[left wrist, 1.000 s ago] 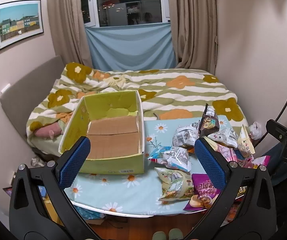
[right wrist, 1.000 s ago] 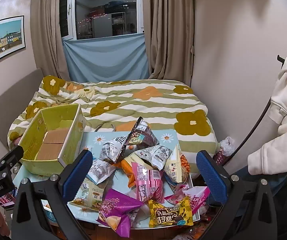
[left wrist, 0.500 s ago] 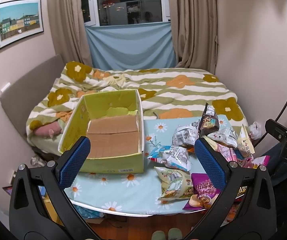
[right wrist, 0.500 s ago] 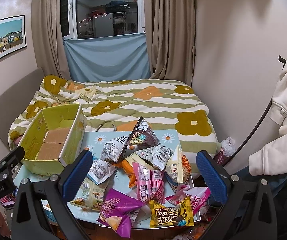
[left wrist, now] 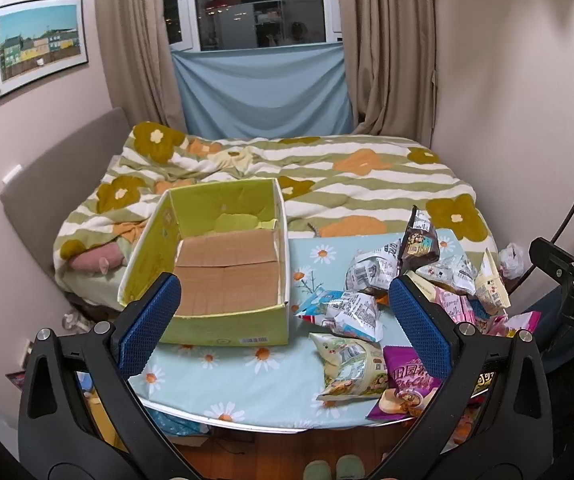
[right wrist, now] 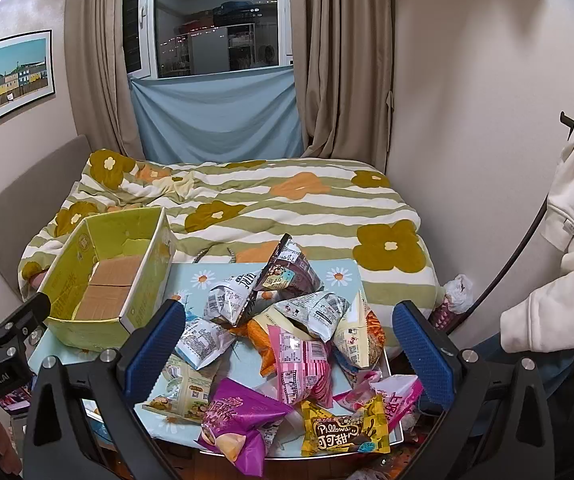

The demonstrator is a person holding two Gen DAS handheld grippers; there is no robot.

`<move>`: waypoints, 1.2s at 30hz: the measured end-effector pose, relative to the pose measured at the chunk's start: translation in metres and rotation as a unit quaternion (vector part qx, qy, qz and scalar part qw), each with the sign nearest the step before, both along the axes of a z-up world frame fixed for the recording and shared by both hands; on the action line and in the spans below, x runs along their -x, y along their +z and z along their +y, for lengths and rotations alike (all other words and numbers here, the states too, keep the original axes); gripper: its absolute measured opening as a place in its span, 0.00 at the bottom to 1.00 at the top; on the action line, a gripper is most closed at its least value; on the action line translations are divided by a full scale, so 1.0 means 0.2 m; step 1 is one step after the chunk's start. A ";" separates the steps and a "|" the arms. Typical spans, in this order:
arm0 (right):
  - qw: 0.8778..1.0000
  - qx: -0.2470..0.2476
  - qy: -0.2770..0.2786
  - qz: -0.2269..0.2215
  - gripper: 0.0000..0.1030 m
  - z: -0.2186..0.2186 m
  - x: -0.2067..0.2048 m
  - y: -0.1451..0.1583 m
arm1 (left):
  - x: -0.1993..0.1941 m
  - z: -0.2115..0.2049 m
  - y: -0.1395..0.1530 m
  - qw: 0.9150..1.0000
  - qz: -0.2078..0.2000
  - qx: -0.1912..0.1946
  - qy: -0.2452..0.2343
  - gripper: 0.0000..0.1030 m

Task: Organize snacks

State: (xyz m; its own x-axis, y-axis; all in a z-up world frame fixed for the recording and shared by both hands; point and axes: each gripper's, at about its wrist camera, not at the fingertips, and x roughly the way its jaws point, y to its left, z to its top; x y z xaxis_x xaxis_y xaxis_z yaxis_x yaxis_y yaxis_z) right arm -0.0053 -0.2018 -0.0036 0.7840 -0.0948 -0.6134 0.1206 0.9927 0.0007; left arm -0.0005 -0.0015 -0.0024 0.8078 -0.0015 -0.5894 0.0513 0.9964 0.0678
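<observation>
A green cardboard box (left wrist: 223, 264) stands open and empty on the left of a small table with a daisy cloth (left wrist: 247, 372); it also shows in the right wrist view (right wrist: 107, 276). A pile of snack bags (right wrist: 287, 340) lies on the table's right side, also in the left wrist view (left wrist: 387, 292). A purple bag (right wrist: 239, 420) and a yellow Pillows bag (right wrist: 345, 432) lie nearest. My left gripper (left wrist: 285, 320) is open and empty, held above the table's front edge. My right gripper (right wrist: 289, 344) is open and empty above the pile.
A bed with a green striped flower quilt (left wrist: 327, 176) lies behind the table. Walls close in on both sides. A white hoodie (right wrist: 567, 240) hangs at the right. Slippers (left wrist: 333, 468) sit on the wooden floor below the table.
Almost nothing has changed. The right wrist view has shifted very slightly; both grippers stay open and hover in place.
</observation>
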 end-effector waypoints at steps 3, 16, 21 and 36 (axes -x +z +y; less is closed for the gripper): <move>1.000 0.000 0.001 0.001 1.00 0.00 0.00 0.00 | 0.00 0.00 0.00 1.000 0.001 0.002 -0.001 1.00; 1.000 0.001 -0.001 -0.001 1.00 0.01 -0.01 0.00 | 0.00 0.00 0.01 1.000 0.002 0.003 -0.003 1.00; 1.000 0.000 -0.001 0.000 1.00 0.01 -0.01 0.00 | -0.01 0.00 0.01 1.000 0.004 0.003 -0.002 1.00; 1.000 -0.002 0.007 0.004 1.00 0.02 -0.02 -0.03 | -0.01 0.01 0.00 1.000 0.010 0.005 0.006 1.00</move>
